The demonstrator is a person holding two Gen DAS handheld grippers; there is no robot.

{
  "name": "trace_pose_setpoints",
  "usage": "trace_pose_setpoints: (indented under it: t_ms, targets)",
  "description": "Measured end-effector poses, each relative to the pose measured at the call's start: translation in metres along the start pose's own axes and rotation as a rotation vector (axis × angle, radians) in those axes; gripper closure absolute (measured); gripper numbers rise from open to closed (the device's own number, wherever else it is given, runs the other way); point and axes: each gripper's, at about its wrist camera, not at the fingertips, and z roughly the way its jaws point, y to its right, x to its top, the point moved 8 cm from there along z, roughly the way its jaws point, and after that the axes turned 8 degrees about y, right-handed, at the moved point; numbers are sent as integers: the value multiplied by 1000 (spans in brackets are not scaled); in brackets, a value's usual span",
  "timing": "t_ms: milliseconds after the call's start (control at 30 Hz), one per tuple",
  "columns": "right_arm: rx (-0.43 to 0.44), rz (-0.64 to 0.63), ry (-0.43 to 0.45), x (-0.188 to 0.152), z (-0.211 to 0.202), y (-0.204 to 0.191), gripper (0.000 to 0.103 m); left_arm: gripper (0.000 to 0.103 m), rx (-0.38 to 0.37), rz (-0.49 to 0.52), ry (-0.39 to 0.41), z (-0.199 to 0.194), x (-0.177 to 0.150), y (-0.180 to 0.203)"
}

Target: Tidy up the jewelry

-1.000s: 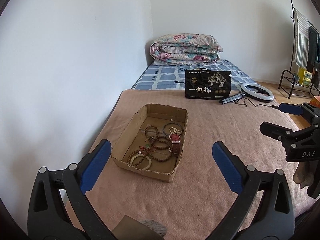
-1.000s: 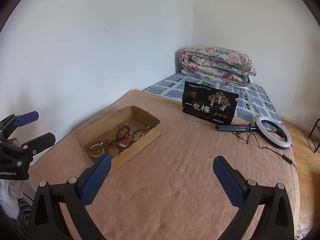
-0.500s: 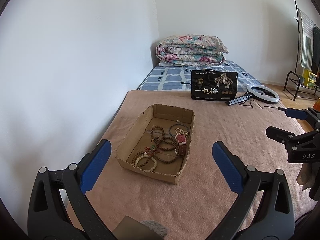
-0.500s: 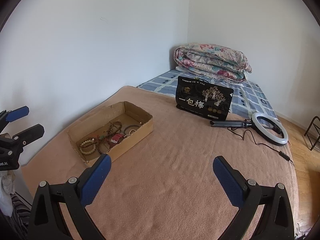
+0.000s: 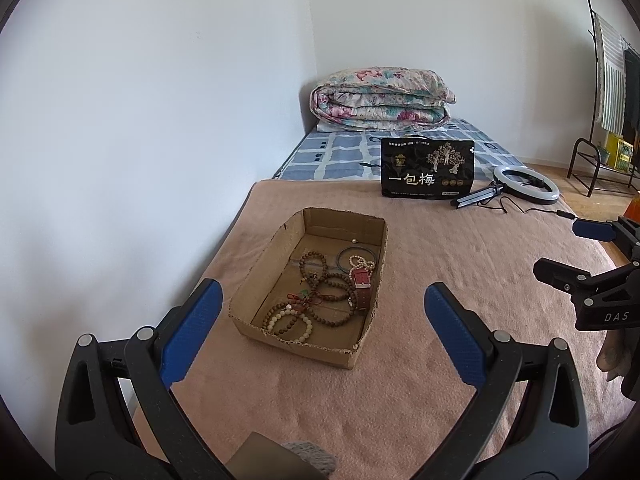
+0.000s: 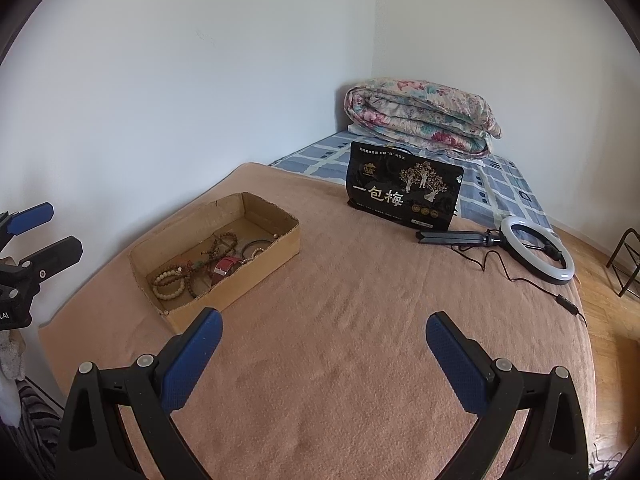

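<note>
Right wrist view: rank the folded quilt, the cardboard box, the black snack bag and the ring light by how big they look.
1. cardboard box
2. folded quilt, close to the box; farther off, so unsure
3. black snack bag
4. ring light

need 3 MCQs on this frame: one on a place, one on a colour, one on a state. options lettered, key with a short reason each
1. Where does the jewelry lie?
A. inside the cardboard box
B. spread on the blanket
C. on the black bag

2. What colour are the pads on the fingers of both grippers?
A. red
B. blue
C. green

3. What state are the two grippers in?
A. both shut on a bracelet
B. left shut, right open
C. both open and holding nothing

Key:
1 A: the bead bracelets and the red watch all sit inside the cardboard box, which rests on the pink blanket.
2 B: the pads show blue in both wrist views.
3 C: the left gripper and the right gripper have their fingers spread wide, with only blanket between them.
</note>
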Motion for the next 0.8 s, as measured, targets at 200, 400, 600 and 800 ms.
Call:
trace_pose_setpoints:
  t_ms: [200, 400, 600, 800]
  targets:
    - [1, 5, 0, 0, -1, 2, 0, 0, -9, 7, -6, 2, -3, 4]
    - [2, 6, -2, 0, -1, 2, 0, 0, -7, 5, -7, 2, -3, 4]
    - [2, 6, -2, -1, -1, 2, 0, 0, -8, 7, -7, 3, -3, 4]
    - [5, 14, -7, -4, 0, 2, 0, 0, -10, 4, -8, 3, -3, 3]
